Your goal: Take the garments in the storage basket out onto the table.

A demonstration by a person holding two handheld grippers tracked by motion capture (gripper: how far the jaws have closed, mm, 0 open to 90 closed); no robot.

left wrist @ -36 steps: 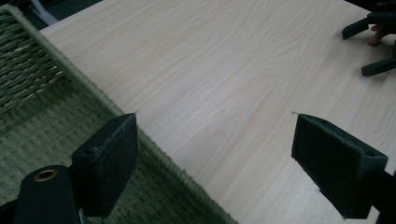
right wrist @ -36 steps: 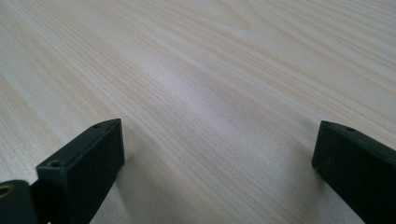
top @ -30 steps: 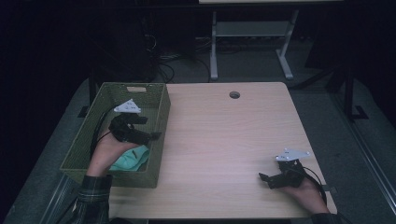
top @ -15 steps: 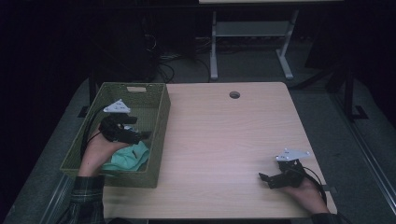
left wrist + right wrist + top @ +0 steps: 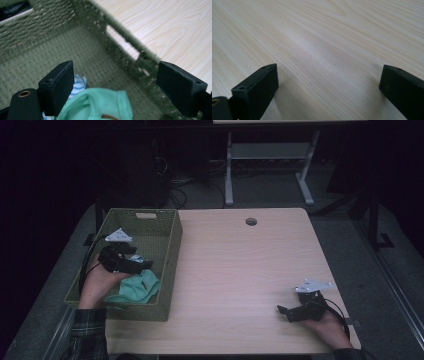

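Mint-green cloth [image 5: 100, 106] lies crumpled on the floor of the woven basket [image 5: 170, 245], at its near end.
Judged light, limp, non-slip; pinch a raised fold. Left gripper [image 5: 120, 87] poised above it, jaws spread, empty. Right gripper [image 5: 286, 312] rests on the table [image 5: 240, 270], jaws apart, empty.

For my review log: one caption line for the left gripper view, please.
Open left gripper inside the green woven basket, above a mint-green cloth.
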